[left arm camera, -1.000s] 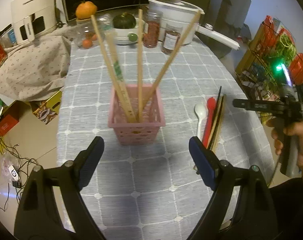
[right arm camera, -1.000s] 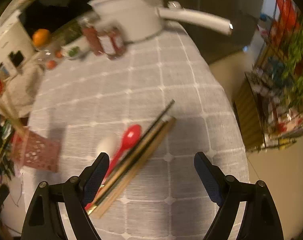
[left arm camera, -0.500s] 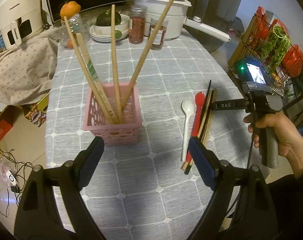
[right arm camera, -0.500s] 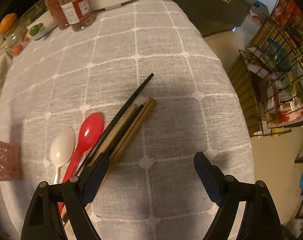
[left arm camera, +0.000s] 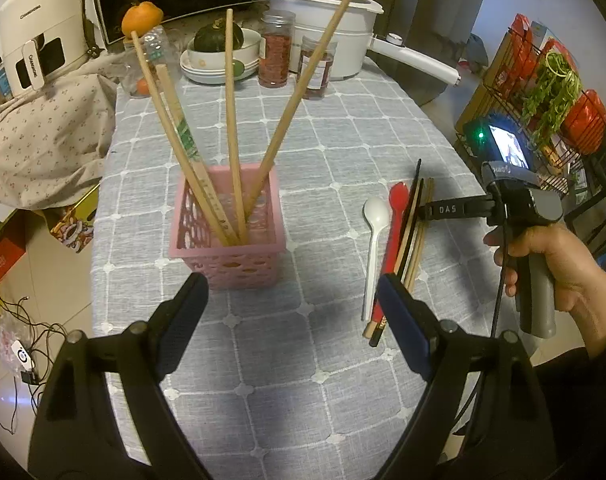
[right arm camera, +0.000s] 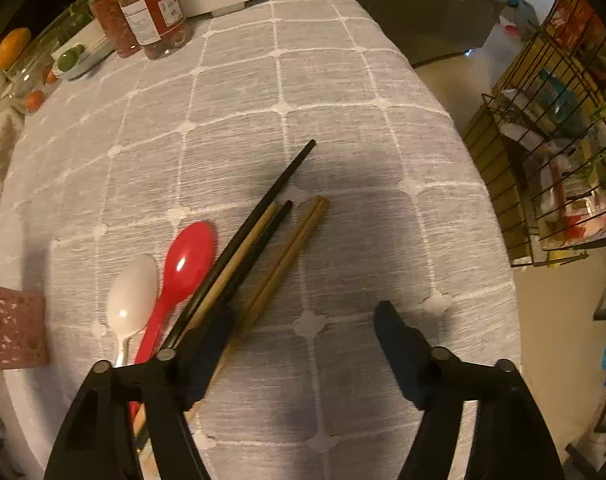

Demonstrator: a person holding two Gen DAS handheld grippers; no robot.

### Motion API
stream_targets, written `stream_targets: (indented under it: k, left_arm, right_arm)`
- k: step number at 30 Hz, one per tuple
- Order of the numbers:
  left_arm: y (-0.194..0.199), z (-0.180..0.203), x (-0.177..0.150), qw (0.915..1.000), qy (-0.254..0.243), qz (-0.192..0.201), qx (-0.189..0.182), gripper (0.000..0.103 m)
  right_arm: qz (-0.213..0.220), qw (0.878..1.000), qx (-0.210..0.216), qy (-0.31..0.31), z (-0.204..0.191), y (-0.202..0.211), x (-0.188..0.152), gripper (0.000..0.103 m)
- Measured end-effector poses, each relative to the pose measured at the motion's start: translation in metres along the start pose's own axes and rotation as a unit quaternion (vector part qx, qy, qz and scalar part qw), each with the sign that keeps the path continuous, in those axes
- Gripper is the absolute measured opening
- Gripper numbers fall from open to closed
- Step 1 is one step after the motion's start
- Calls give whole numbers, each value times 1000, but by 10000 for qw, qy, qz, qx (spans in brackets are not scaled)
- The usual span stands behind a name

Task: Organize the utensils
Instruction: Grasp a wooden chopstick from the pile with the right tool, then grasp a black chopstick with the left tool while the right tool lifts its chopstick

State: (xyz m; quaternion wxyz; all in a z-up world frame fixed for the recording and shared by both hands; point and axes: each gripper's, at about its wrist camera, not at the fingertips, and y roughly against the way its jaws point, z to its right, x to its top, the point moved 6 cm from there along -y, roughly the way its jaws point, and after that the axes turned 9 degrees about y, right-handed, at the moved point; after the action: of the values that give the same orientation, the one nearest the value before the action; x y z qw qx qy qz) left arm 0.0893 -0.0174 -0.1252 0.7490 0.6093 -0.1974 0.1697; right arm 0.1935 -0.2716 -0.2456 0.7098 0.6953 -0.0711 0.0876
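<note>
Over the grey checked tablecloth (right arm camera: 343, 128), right gripper (right arm camera: 307, 340) now lower, jaws closing, nothing clamped; loose wooden and black chopsticks (right arm camera: 263, 248) lying flat, tips pointing away toward the jars.

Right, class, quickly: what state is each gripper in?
Left gripper: open, holding nothing.
Right gripper: closing beside the brown chopsticks, nothing gripped yet.

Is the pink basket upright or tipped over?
Upright. The pink basket sits flat on the tablecloth, open top facing up, with four wooden chopsticks leaning inside it.
</note>
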Motion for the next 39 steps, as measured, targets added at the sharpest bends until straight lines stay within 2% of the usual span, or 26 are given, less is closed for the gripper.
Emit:
stream_targets:
  k: [5, 10, 11, 12, 16, 21, 29, 32, 34, 39]
  left_arm:
    - [-1, 3, -2, 10000, -43, -11, 5, 87]
    - [-3, 11, -3, 9999, -103, -24, -32, 87]
    - [-3, 11, -3, 9999, -114, -31, -40, 87]
    - [-3, 12, -3, 9999, -134, -33, -52, 87]
    - [0, 18, -4, 9996, -279, 50, -22, 87]
    - [1, 29, -6, 9988, -478, 60, -70, 87]
    - [-19, 81, -7, 9939, -1091, -58, -138, 84]
    - [-34, 101, -5, 9909, -1329, -171, -115, 75]
    - [-53, 119, 1, 9884, -1470, -370, -126, 62]
    - [-93, 142, 26, 9873, -1516, -480, 65, 41]
  right_arm:
    - [-48, 9997, 173, -178, 3, -2, -1, 69]
    - [-39, 9999, -101, 39, -2, -5, -1, 65]
    - [-14, 9998, -153, 140, -6, -4, -1, 56]
    - [12, 9996, -91, 251, -11, -2, 0, 44]
    - [38, 9993, -40, 368, -17, 1, -1, 33]
    - [55, 9996, 168, 225, -1, 3, -7, 5]
    - [156, 9967, 784, -111, 32, 17, -17, 5]
    - [264, 9949, 951, -200, 43, 26, -19, 5]
    - [334, 9936, 1054, -245, 50, 32, -20, 5]
    - [390, 9903, 1273, -401, 61, 39, -21, 5]
